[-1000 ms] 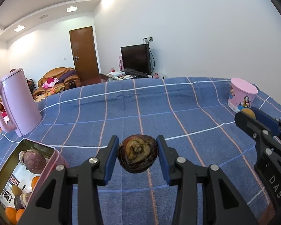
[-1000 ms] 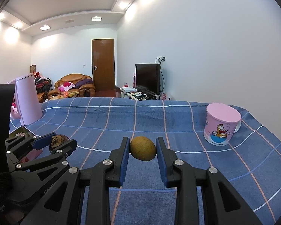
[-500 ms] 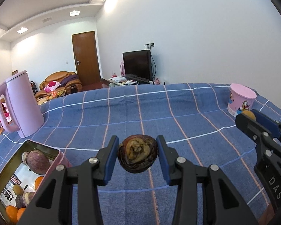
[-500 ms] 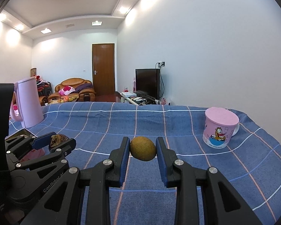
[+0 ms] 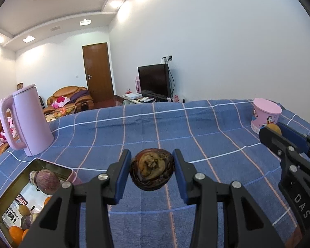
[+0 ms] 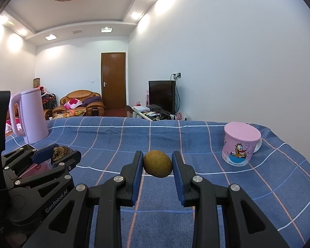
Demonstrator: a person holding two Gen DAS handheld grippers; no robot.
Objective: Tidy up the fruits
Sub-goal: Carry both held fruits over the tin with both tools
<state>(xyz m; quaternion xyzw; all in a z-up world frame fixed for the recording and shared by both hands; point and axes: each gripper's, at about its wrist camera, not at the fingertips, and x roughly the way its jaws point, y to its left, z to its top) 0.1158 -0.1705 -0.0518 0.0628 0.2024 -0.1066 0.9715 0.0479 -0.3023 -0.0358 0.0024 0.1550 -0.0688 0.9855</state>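
My left gripper [image 5: 152, 170] is shut on a dark brown wrinkled fruit [image 5: 152, 169] and holds it above the blue checked cloth. It also shows at the left of the right wrist view [image 6: 57, 155]. My right gripper [image 6: 157, 163] is shut on a brown-green kiwi [image 6: 157, 163], also above the cloth; it shows at the right edge of the left wrist view [image 5: 273, 129]. An open metal tin [image 5: 2, 204] at the lower left holds purple fruits [image 5: 45, 183] and oranges [image 5: 15, 232].
A tall pink kettle [image 5: 29, 122] stands at the back left of the table. A pink cartoon cup with a lid [image 6: 240, 143] stands at the right. The blue checked cloth [image 5: 175, 128] covers the table. Sofa, door and television lie beyond.
Both grippers have tilted up a little with their fruits still held, so the table sits lower in both views. The grips have not changed.
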